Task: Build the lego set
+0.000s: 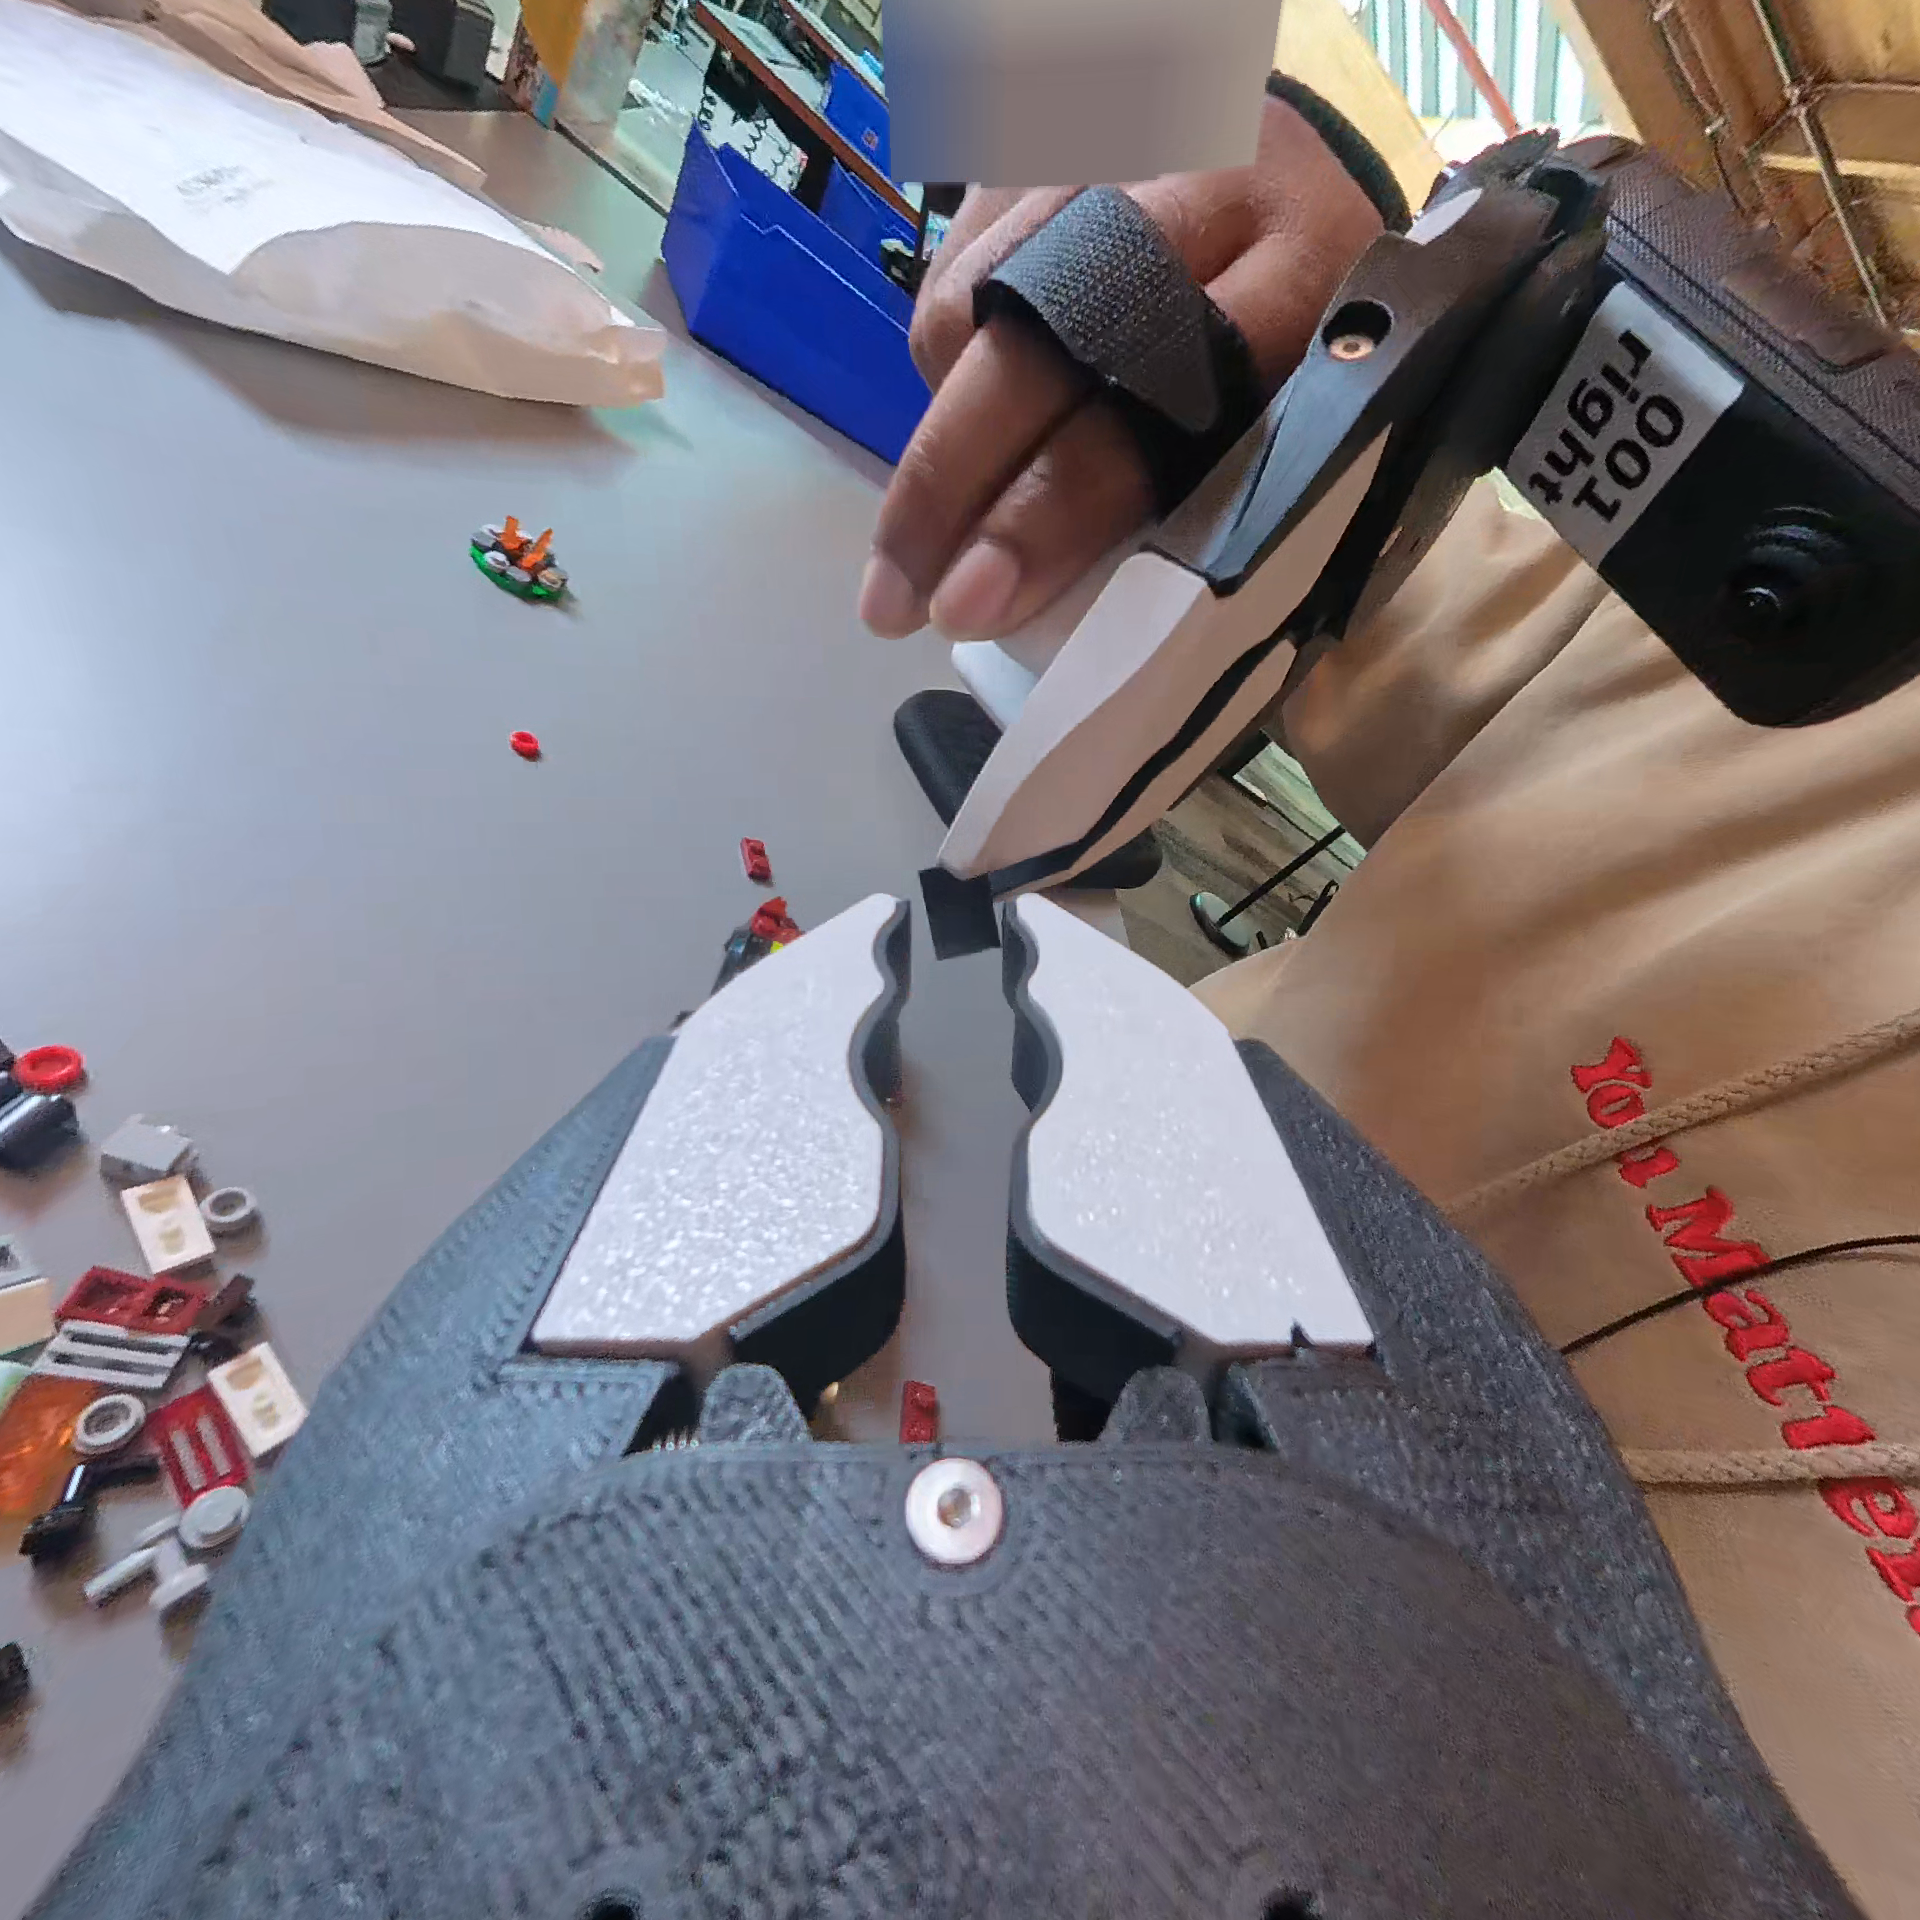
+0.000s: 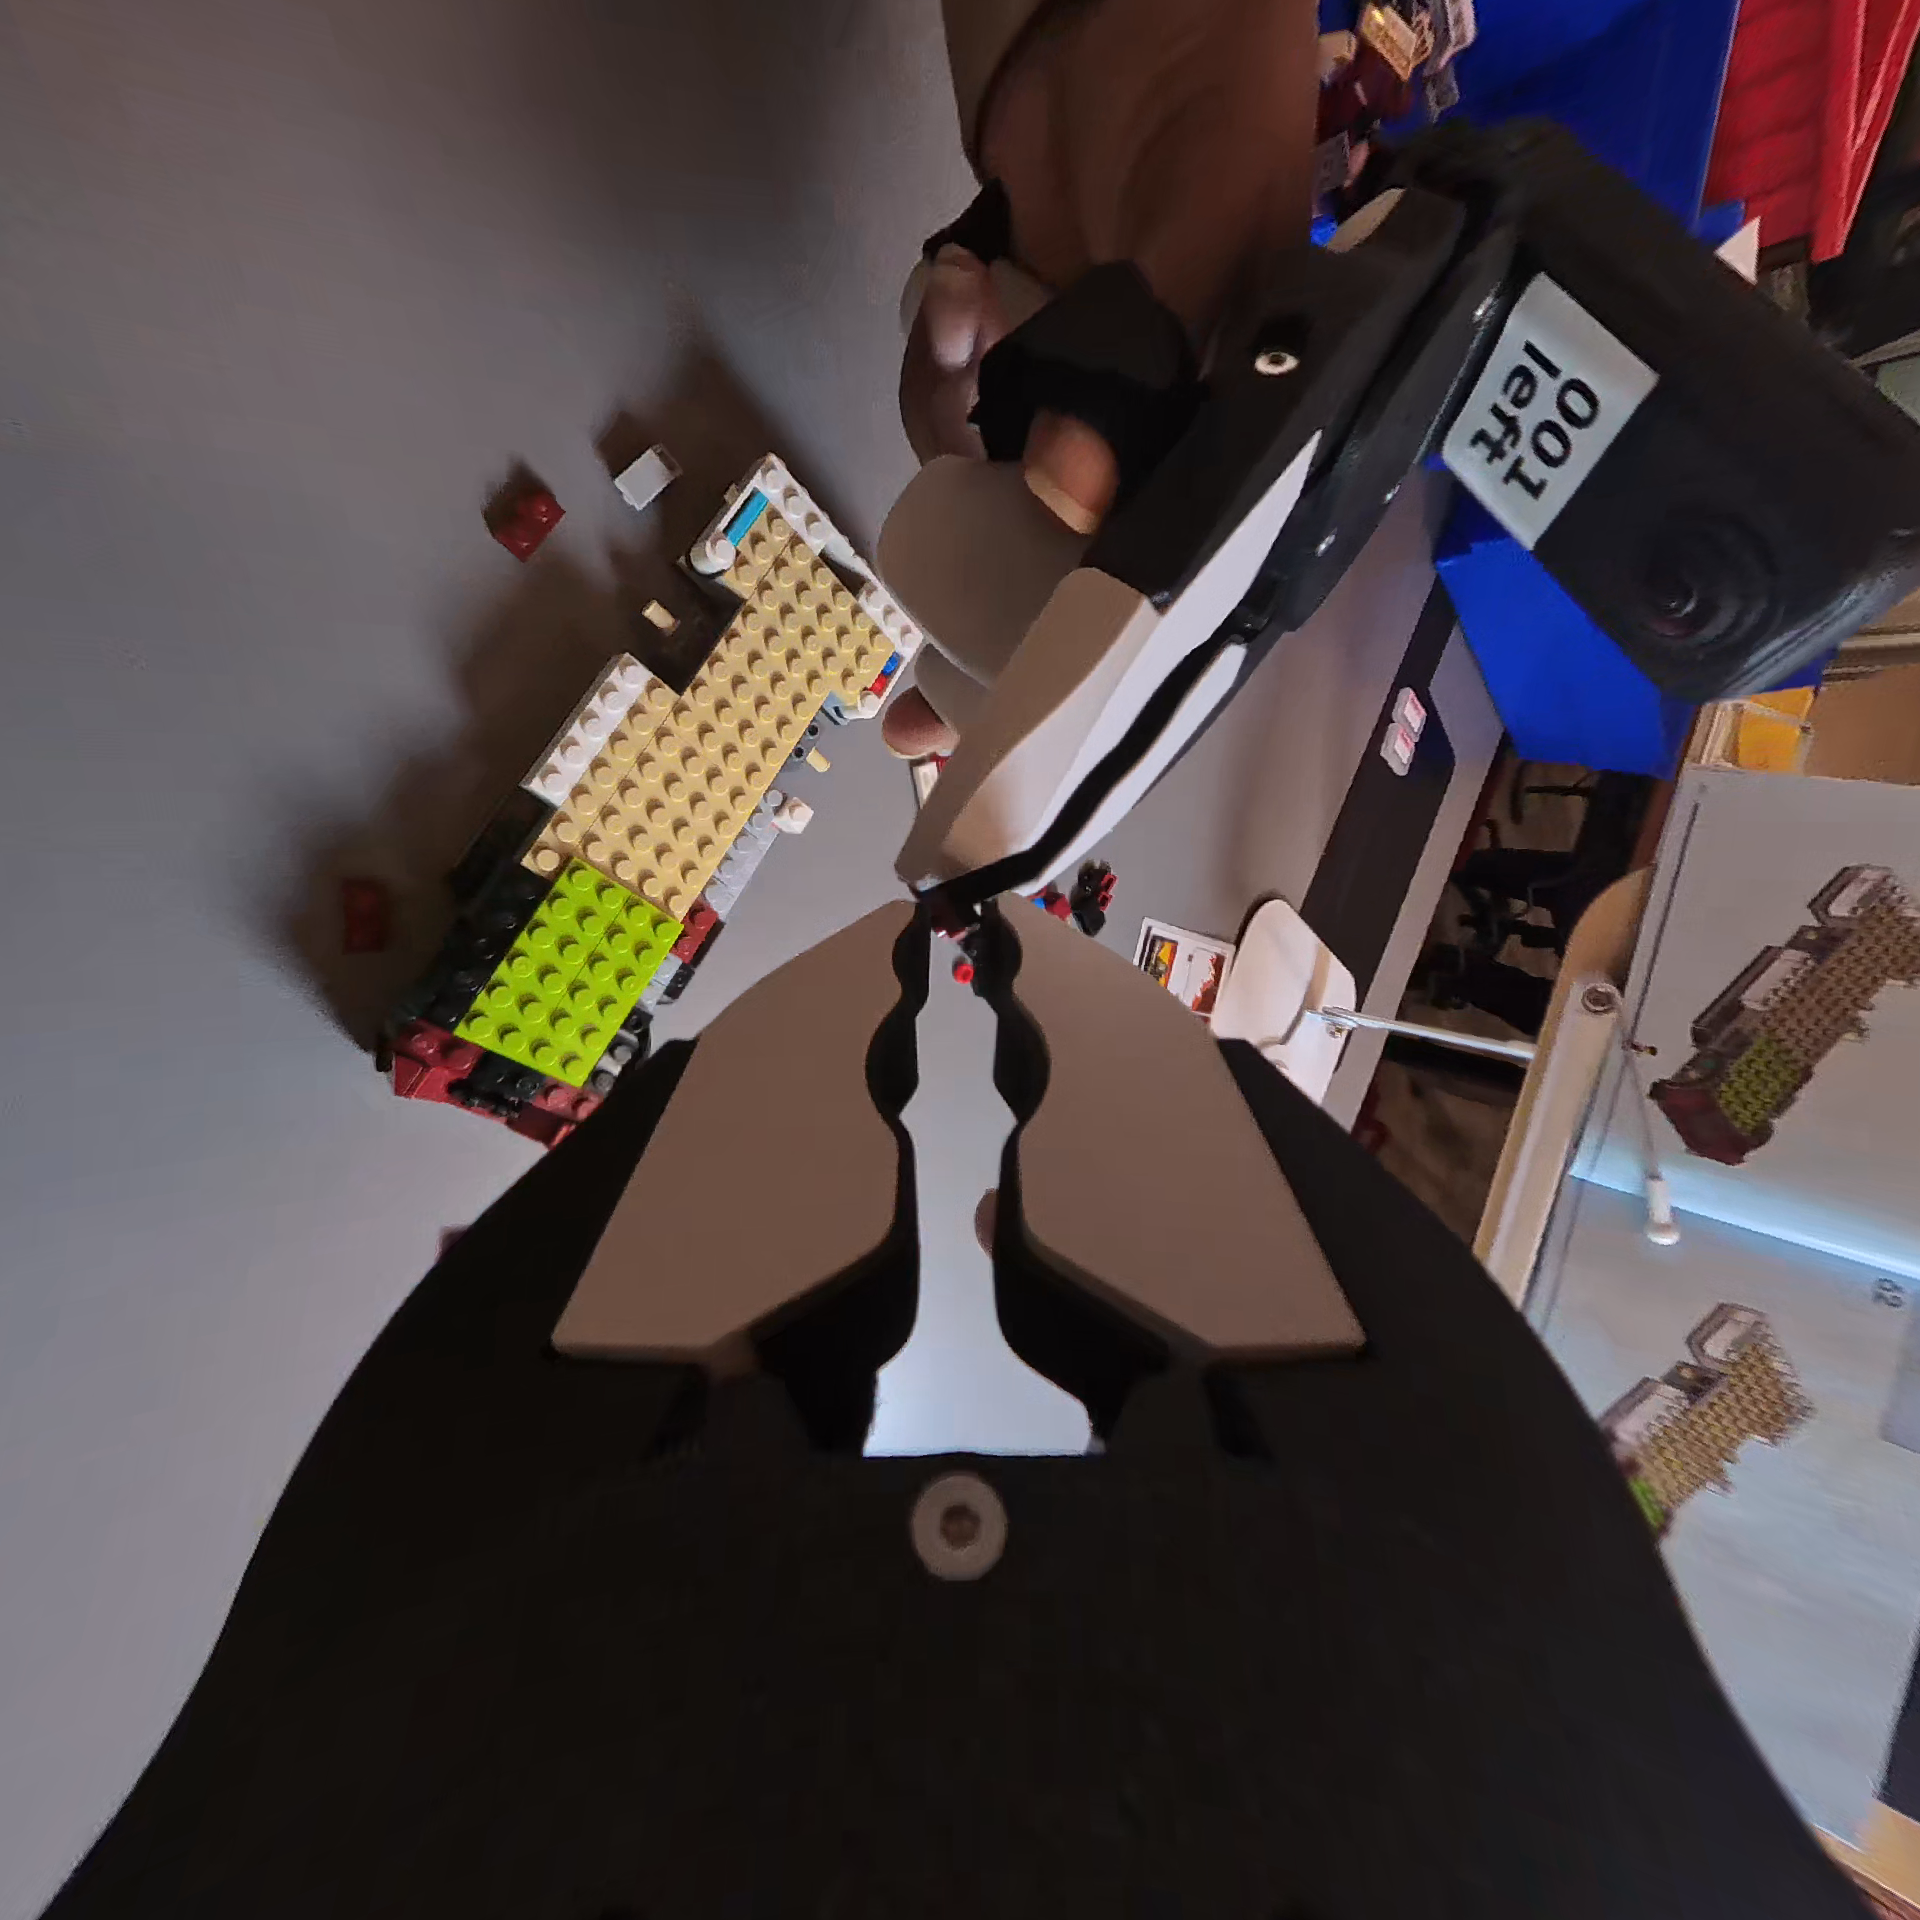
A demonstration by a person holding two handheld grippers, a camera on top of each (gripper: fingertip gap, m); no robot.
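The right gripper (image 1: pixel 961 878) pinched a small black piece (image 1: pixel 961 914), presenting it between the left gripper's (image 1: pixel 956 925) narrowed fingertips; the right-hand pad touched it, the left-hand stood just clear.

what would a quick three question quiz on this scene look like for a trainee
1. True or false: the small black piece sits at the tip of the right hand-held gripper.
2. What colour is the bin beyond the table? A red, B blue, C green.
3. Fill in: the loose ring lying alone on the table is ____.

Key: 1 true; 2 B; 3 red.
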